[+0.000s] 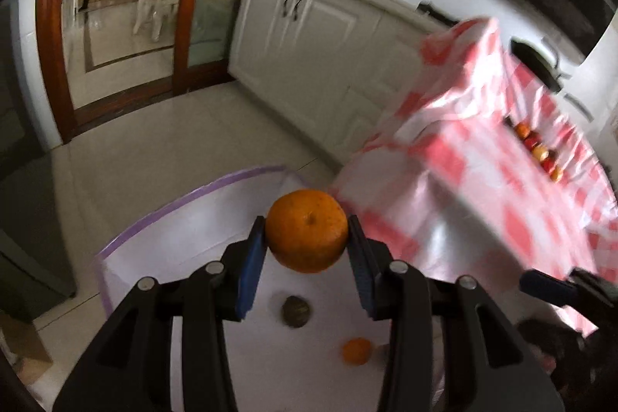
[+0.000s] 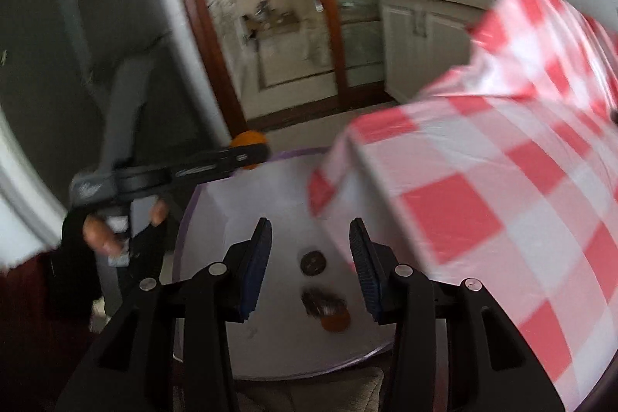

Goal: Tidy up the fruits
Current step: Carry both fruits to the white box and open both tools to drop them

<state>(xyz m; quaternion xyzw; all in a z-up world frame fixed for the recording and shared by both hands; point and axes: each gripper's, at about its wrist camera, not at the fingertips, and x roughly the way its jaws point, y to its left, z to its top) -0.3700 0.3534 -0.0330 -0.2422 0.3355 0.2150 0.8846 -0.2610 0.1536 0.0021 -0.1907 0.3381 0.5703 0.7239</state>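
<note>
My left gripper [image 1: 308,232] is shut on a large orange [image 1: 308,230] and holds it in the air above a white bin with a purple rim [image 1: 162,215]. Inside the bin lie a dark round fruit [image 1: 295,311] and a small orange [image 1: 356,351]. A row of small red and orange fruits [image 1: 539,151] sits on the red-and-white checked tablecloth [image 1: 483,157]. My right gripper [image 2: 311,257] is open and empty above the same bin [image 2: 201,203], over a dark fruit [image 2: 313,262] and a blurred orange one [image 2: 335,321]. The left gripper [image 2: 247,151] with its orange shows at the left.
The checked cloth hangs over a table edge right beside the bin [image 2: 463,203]. White kitchen cabinets [image 1: 309,26] with pots on top stand behind. A wood-framed glass doorway [image 1: 185,6] opens onto tiled floor. The person's hand [image 2: 100,232] holds the left gripper's handle.
</note>
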